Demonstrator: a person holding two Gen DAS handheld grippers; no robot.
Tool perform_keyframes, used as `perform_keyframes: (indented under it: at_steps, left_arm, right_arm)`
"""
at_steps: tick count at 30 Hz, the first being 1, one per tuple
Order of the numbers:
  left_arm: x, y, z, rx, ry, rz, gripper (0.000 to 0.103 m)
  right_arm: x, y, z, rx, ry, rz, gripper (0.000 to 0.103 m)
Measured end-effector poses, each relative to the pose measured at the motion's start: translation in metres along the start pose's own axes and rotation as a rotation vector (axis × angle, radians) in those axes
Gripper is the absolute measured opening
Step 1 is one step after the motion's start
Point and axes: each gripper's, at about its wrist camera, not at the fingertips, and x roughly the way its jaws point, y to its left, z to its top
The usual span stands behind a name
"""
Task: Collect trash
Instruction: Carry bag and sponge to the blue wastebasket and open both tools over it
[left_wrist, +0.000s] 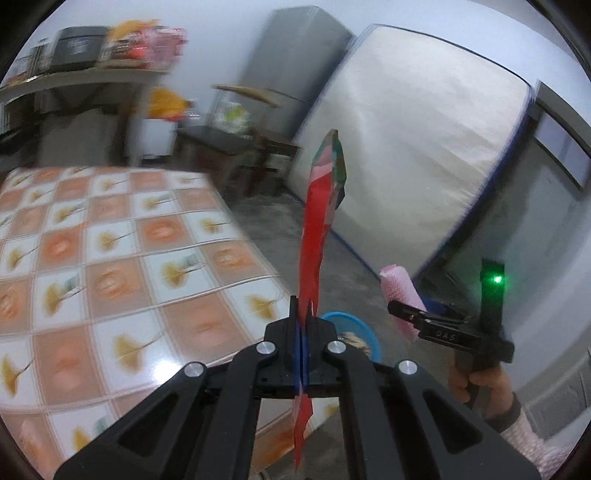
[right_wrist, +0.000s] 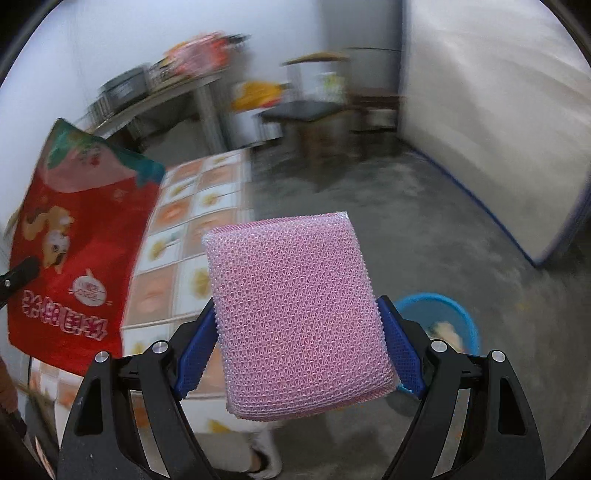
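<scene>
My left gripper (left_wrist: 303, 325) is shut on a flat red snack wrapper (left_wrist: 317, 229), seen edge-on and standing up past the table's corner. In the right wrist view the same red wrapper (right_wrist: 74, 243) shows its printed face at the left. My right gripper (right_wrist: 301, 332) is shut on a pink mesh sponge (right_wrist: 295, 314), its blue pads (right_wrist: 400, 347) pressing both sides. From the left wrist view the pink sponge (left_wrist: 400, 295) and the right gripper (left_wrist: 417, 317) appear at the lower right, with a hand below them. A blue bin (right_wrist: 443, 314) stands on the floor beneath; the blue bin (left_wrist: 354, 328) holds some scraps.
A table with an orange and white patterned cloth (left_wrist: 110, 258) fills the left. A mattress (left_wrist: 413, 147) leans on the wall at the right, a grey fridge (left_wrist: 295, 55) behind it. A dark small table (right_wrist: 306, 110) and cluttered shelves (left_wrist: 85, 55) stand at the back. Grey concrete floor (right_wrist: 406, 221) lies between.
</scene>
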Motion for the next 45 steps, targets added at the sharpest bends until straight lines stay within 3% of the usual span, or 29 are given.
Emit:
perform_keyframes:
  at_steps: [6, 12, 18, 23, 24, 25, 27, 29, 32, 37, 42, 45]
  left_arm:
    - [0.095, -0.062, 0.017, 0.061, 0.146, -0.131, 0.000]
    - [0.207, -0.113, 0.003, 0.085, 0.322, -0.175, 0.000]
    - [0.316, -0.152, -0.013, 0.043, 0.475, -0.209, 0.001]
    - [0.383, -0.170, -0.033, 0.044, 0.519, -0.182, 0.002]
    - [0.403, -0.171, -0.040, 0.058, 0.524, -0.149, 0.010]
    - [0.415, -0.168, -0.048, 0.077, 0.534, -0.117, 0.028]
    - [0.445, -0.161, -0.067, 0.104, 0.574, -0.020, 0.057]
    - [0.462, -0.149, -0.083, 0.082, 0.617, 0.023, 0.058]
    - [0.466, -0.130, -0.092, 0.014, 0.665, 0.056, 0.059]
    - [0.420, -0.142, -0.063, 0.086, 0.561, 0.039, 0.062]
    - [0.331, -0.165, -0.030, 0.229, 0.442, -0.009, 0.073]
    - [0.276, -0.163, -0.025, 0.261, 0.392, -0.036, 0.079]
  right_arm:
    - [-0.004, -0.099, -0.034, 0.217, 0.027, -0.128, 0.078]
    - [0.024, -0.176, -0.082, 0.411, 0.116, -0.183, 0.078]
    - [0.050, -0.214, -0.112, 0.529, 0.181, -0.192, 0.078]
    - [0.064, -0.233, -0.130, 0.585, 0.221, -0.193, 0.078]
    - [0.068, -0.235, -0.133, 0.594, 0.229, -0.190, 0.078]
    - [0.069, -0.237, -0.138, 0.600, 0.236, -0.187, 0.078]
    - [0.075, -0.237, -0.146, 0.605, 0.254, -0.182, 0.078]
    - [0.083, -0.238, -0.150, 0.609, 0.271, -0.185, 0.078]
    - [0.089, -0.241, -0.150, 0.607, 0.274, -0.192, 0.078]
    - [0.107, -0.244, -0.137, 0.566, 0.254, -0.200, 0.078]
    - [0.131, -0.244, -0.114, 0.515, 0.218, -0.189, 0.078]
    - [0.154, -0.242, -0.097, 0.484, 0.215, -0.169, 0.079]
